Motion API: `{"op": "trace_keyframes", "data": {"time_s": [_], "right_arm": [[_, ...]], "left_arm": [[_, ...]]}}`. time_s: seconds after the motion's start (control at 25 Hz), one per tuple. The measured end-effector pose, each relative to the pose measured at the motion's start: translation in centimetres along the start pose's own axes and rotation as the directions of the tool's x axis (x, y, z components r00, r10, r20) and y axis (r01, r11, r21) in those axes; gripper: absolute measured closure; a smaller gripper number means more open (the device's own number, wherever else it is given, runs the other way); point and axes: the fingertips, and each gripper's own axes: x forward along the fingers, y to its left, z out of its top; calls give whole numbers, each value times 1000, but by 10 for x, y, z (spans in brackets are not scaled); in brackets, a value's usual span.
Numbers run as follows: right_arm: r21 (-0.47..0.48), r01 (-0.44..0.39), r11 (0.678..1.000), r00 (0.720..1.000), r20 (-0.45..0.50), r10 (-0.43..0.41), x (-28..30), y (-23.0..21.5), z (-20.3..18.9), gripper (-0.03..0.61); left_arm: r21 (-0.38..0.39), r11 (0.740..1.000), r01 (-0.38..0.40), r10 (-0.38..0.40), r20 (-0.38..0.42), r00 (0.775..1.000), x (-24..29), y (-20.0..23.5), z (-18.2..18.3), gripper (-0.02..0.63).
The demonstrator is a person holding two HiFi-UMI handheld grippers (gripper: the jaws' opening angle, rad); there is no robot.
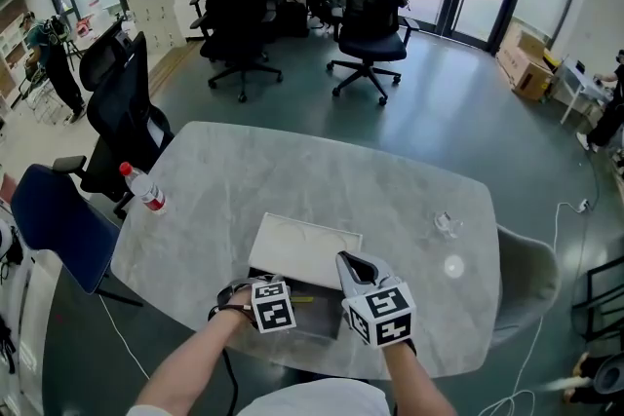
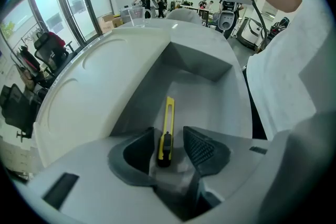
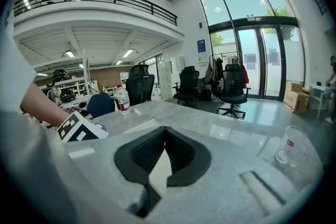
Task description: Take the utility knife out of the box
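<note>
An open white box (image 1: pixel 304 246) lies at the table's near edge, lid folded back. On its grey floor (image 2: pixel 205 97) lies the yellow utility knife (image 2: pixel 167 124), seen in the head view as a thin yellow streak (image 1: pixel 303 299). My left gripper (image 2: pixel 171 148) points down into the box, and its jaws stand either side of the knife's black end. A gap shows beside the ribbed right pad (image 2: pixel 199 148), so the gripper is open. My right gripper (image 1: pixel 354 267) hovers over the box's right side, its tips together (image 3: pixel 165 130) on nothing.
A water bottle with a red cap (image 1: pixel 143 187) stands at the table's left edge. A clear plastic cup (image 1: pixel 446 225) stands at the right, close by in the right gripper view (image 3: pixel 294 152). A blue chair (image 1: pixel 49 219) and black office chairs (image 1: pixel 371 15) surround the table.
</note>
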Motion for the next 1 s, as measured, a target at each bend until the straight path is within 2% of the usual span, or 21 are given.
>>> {"op": "trace_keyframes", "data": {"time_s": [0.44, 0.76, 1.0], "right_arm": [[9, 17, 1000, 1000, 5, -17, -9, 0, -3, 574], [5, 24, 1000, 1000, 10, -24, -20, 7, -1, 574], [1, 27, 1000, 999, 25, -27, -29, 15, -2, 574]], "left_arm": [[-43, 999, 4, -3, 19, 1000, 0, -3, 2, 549], [-86, 995, -47, 51, 53, 997, -9, -3, 6, 552], [-86, 993, -76, 84, 87, 993, -23, -9, 12, 552]]}}
